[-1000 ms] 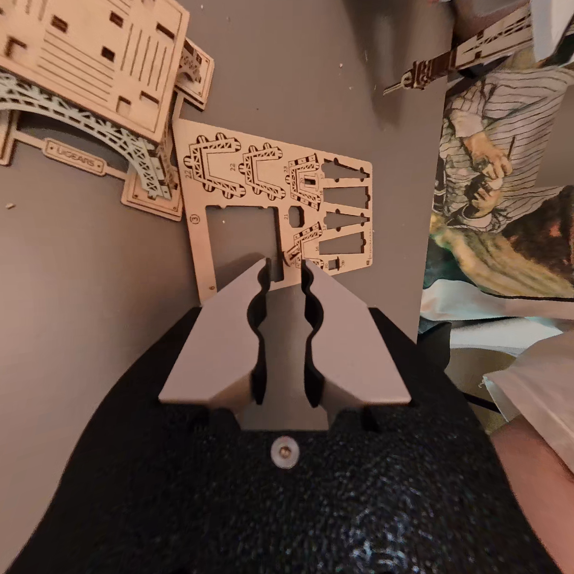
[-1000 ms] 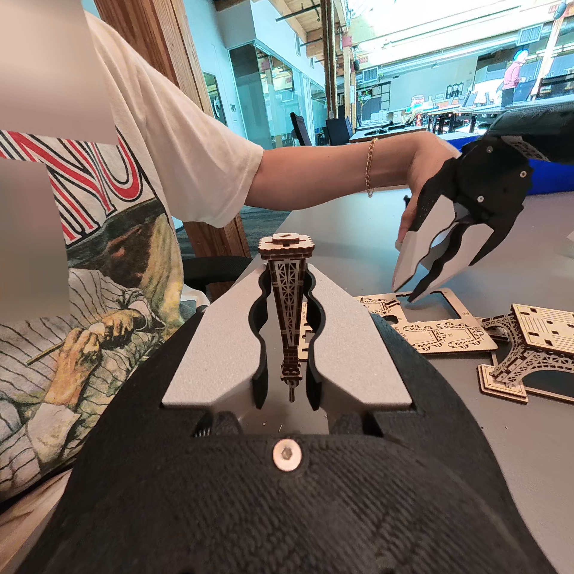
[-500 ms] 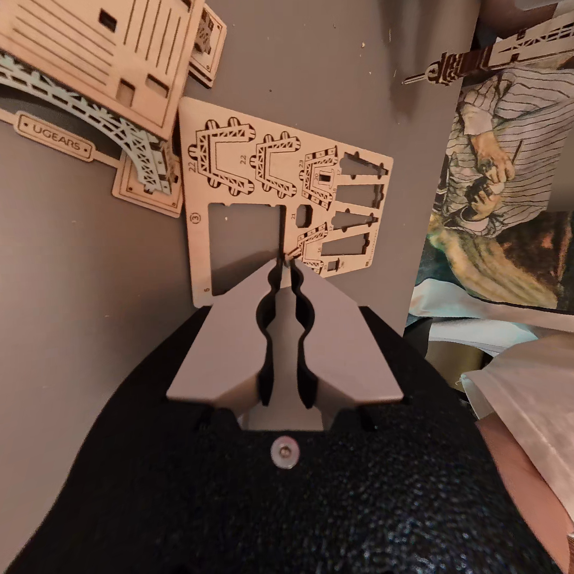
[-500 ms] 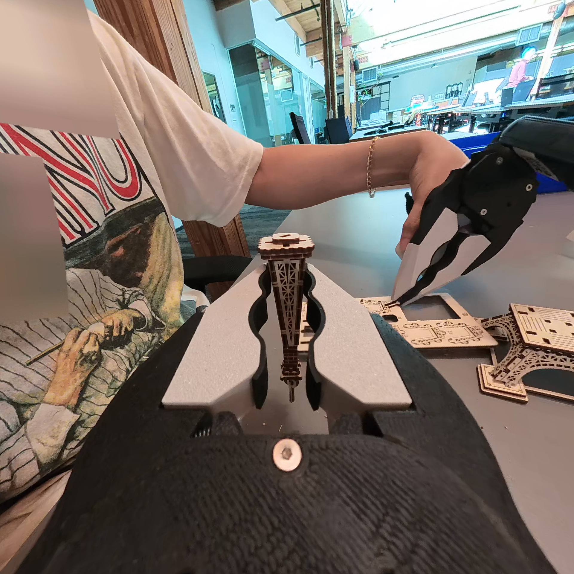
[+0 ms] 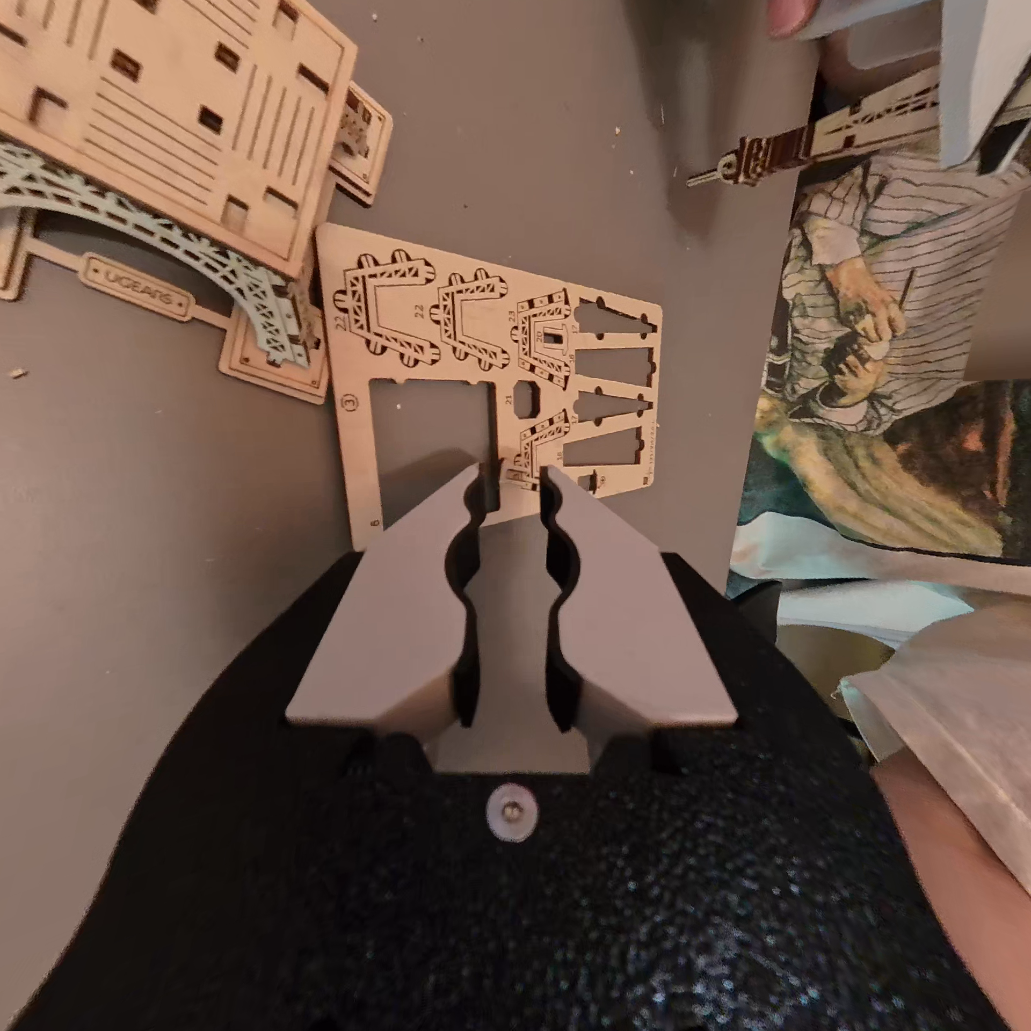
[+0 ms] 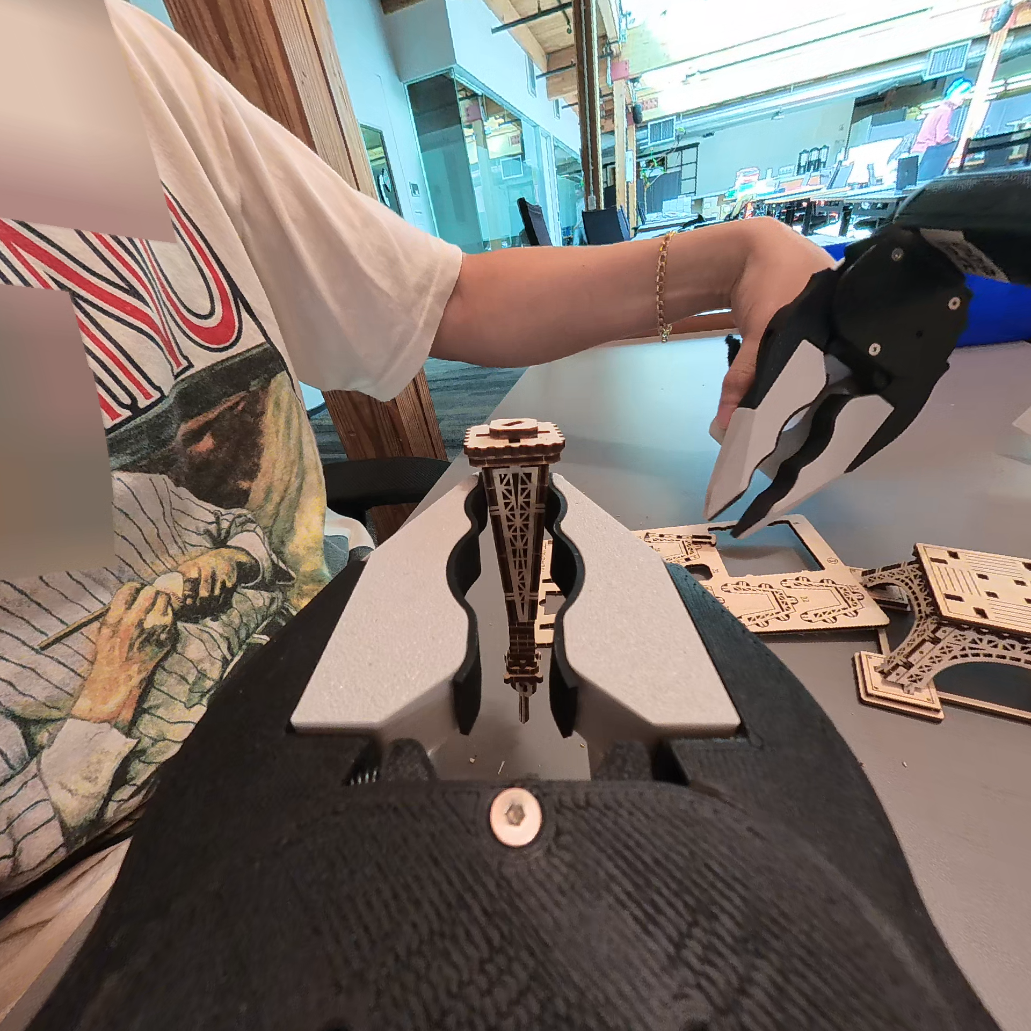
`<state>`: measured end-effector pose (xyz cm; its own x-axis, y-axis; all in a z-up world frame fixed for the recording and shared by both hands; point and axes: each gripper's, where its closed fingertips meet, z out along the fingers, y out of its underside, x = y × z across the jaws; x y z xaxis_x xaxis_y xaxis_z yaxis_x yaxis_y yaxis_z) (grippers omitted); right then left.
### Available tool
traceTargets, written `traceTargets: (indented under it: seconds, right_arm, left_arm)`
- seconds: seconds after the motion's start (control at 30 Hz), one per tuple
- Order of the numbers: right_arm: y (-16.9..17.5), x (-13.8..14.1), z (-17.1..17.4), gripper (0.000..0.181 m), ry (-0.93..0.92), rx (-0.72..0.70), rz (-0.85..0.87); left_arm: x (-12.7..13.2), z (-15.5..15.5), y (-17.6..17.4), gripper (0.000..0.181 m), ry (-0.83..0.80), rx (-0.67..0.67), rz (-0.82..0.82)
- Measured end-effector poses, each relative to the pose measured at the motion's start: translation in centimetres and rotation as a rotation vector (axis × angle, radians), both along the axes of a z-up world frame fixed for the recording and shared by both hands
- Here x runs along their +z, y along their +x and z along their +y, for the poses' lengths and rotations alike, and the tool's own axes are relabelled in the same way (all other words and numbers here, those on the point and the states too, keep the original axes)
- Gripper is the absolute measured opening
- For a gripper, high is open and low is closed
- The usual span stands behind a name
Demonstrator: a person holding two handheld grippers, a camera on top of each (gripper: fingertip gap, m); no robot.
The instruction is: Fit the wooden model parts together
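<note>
My right gripper (image 6: 514, 491) is shut on a wooden tower spire (image 6: 514, 535), held upside down with its square platform end away from me and its pointed tip toward the gripper base. The spire also shows in the left wrist view (image 5: 781, 145), held off the table. My left gripper (image 5: 510, 474) is open and empty, its tips over the near edge of a flat wooden parts sheet (image 5: 446, 357) that lies on the grey table (image 5: 139, 530). In the right wrist view the left gripper (image 6: 731, 513) hovers just above that sheet (image 6: 781, 602).
A wooden tower base with arched lattice legs and a slotted top deck (image 5: 167, 111) stands beyond the sheet; it shows at the right in the right wrist view (image 6: 959, 613). The person's torso (image 6: 167, 446) and arm (image 6: 586, 295) are close by at the table edge. The left gripper's tips are roughly 15 centimetres from the right gripper's.
My left gripper closed almost fully over the sheet half a second ago, then opened again and lifted slightly. My right gripper and the spire have stayed still.
</note>
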<state>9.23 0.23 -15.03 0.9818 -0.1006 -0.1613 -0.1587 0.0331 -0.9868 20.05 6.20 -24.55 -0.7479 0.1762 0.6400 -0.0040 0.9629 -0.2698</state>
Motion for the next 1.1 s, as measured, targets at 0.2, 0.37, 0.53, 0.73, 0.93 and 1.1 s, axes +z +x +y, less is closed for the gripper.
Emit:
traceTargets:
  seconds: [0.2, 0.37, 0.53, 0.73, 0.93, 1.1]
  right_arm:
    - [-0.1, -0.1, 0.1, 0.017, -0.003, 0.005, 0.0]
    - [0.0, 0.0, 0.0, 0.017, 0.0, 0.001, -0.001]
    - [-0.1, 0.0, 0.0, 0.017, -0.002, 0.003, -0.001]
    - [-0.1, 0.0, 0.0, 0.017, -0.002, 0.003, -0.001]
    - [0.1, 0.0, 0.0, 0.017, -0.001, -0.003, 0.003]
    - [-0.1, 0.0, 0.3, 0.017, -0.002, 0.008, 0.009]
  left_arm:
    - [-1.2, 0.2, -0.3, 0.01, 0.07, -0.056, -0.036]
    - [-1.1, 0.2, -0.4, 0.005, 0.069, -0.091, -0.047]
    - [-0.6, 0.1, -0.2, 0.002, 0.031, -0.083, -0.049]
    - [-0.1, -0.1, 0.1, 0.002, -0.037, -0.058, -0.058]
    - [3.3, -1.9, 0.4, 0.001, -0.273, -0.035, -0.224]
    - [8.3, -4.2, -1.2, 0.001, -0.535, -0.106, -0.45]
